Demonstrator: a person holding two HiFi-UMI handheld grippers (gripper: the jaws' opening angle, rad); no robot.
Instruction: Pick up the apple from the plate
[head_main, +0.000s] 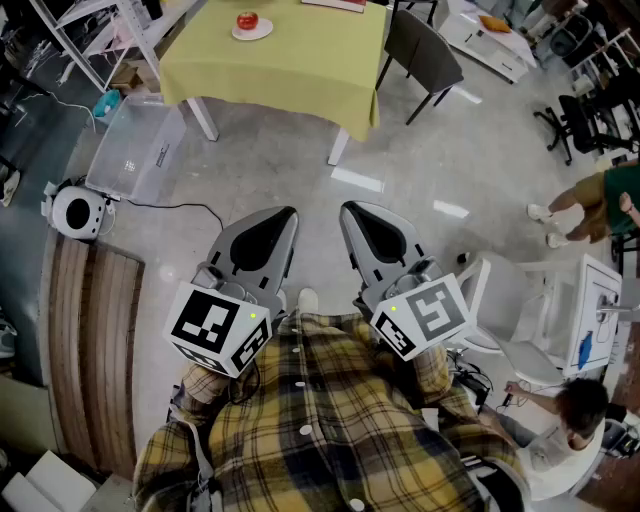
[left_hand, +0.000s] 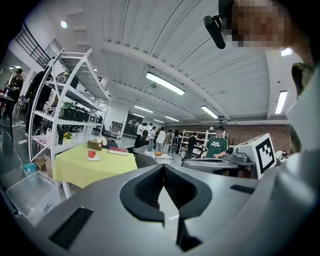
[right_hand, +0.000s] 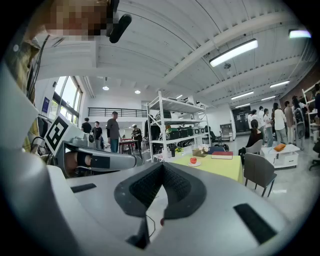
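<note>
I hold both sets of tongs close to my body, pointing roughly level toward the bench (head_main: 300, 60), because the approach has not begun. The left tongs (head_main: 290, 214) and right tongs (head_main: 346, 210) are closed tip to tip, with nothing between them. The apple (head_main: 247, 19) sits on its plate (head_main: 262, 33) on the bench, well apart from both. I judge the jaws must open before reaching.

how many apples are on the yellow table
1. The apple sits on a white plate on the yellow table, toward its left side in the head view. That view cuts off the table's far edge, but neither gripper view shows a second apple.
</note>
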